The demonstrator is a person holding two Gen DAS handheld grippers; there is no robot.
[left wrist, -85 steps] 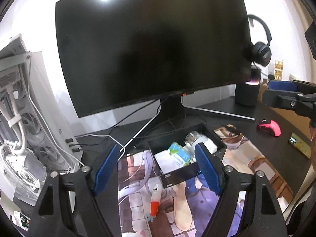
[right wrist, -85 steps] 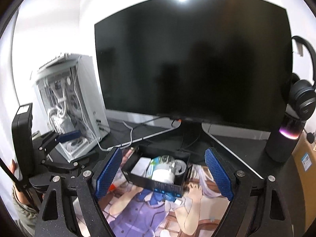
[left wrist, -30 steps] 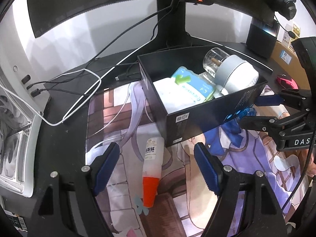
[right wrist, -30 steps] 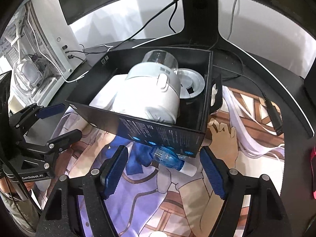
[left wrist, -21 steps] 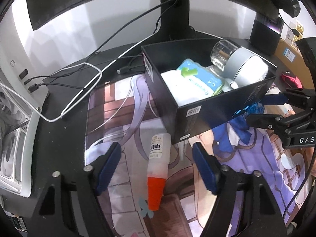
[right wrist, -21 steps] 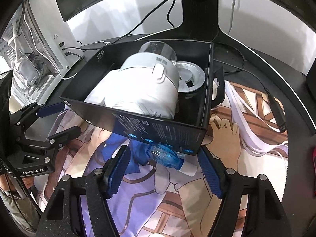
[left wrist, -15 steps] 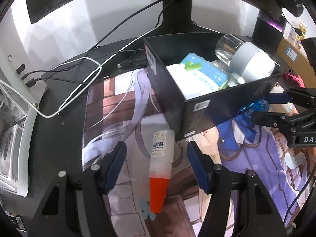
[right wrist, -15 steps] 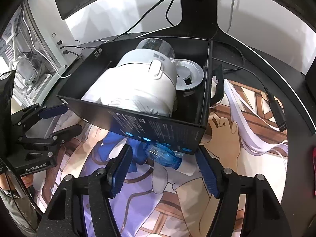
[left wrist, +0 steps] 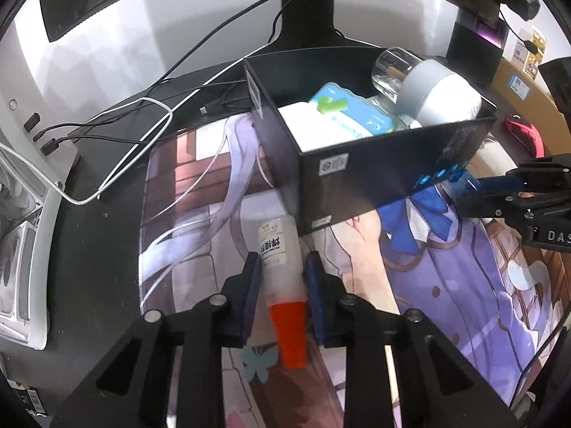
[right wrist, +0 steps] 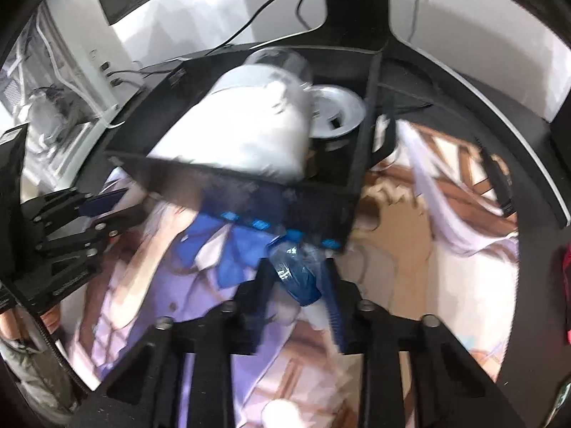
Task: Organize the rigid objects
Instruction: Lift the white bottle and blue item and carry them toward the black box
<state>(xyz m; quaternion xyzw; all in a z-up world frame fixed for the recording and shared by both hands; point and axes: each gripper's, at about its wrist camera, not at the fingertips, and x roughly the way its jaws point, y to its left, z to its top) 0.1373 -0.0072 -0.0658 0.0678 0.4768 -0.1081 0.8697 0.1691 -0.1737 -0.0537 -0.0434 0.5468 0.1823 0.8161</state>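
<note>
A white glue bottle (left wrist: 276,242) with an orange cap (left wrist: 289,331) lies on the printed desk mat (left wrist: 185,214), just in front of a black box (left wrist: 357,178). My left gripper (left wrist: 283,264) is closing, and its blue pads press on both sides of that bottle. A small translucent blue bottle (right wrist: 299,278) lies against the box's front wall (right wrist: 249,192). My right gripper (right wrist: 296,271) is closing too, its pads against the blue bottle; that view is blurred. The box holds a white cylinder (right wrist: 249,132), a glass (left wrist: 390,67) and a wipes pack (left wrist: 349,117).
A monitor stand (left wrist: 307,10) and several cables (left wrist: 150,107) lie behind the box. A white computer case (left wrist: 21,214) stands at the left edge. A red mouse (left wrist: 524,135) and a dark speaker (left wrist: 474,46) sit at the right.
Both grippers have come down from the monitor to the mat and closed, the left onto the glue bottle, the right onto the blue bottle. The box now looks nearer in both views.
</note>
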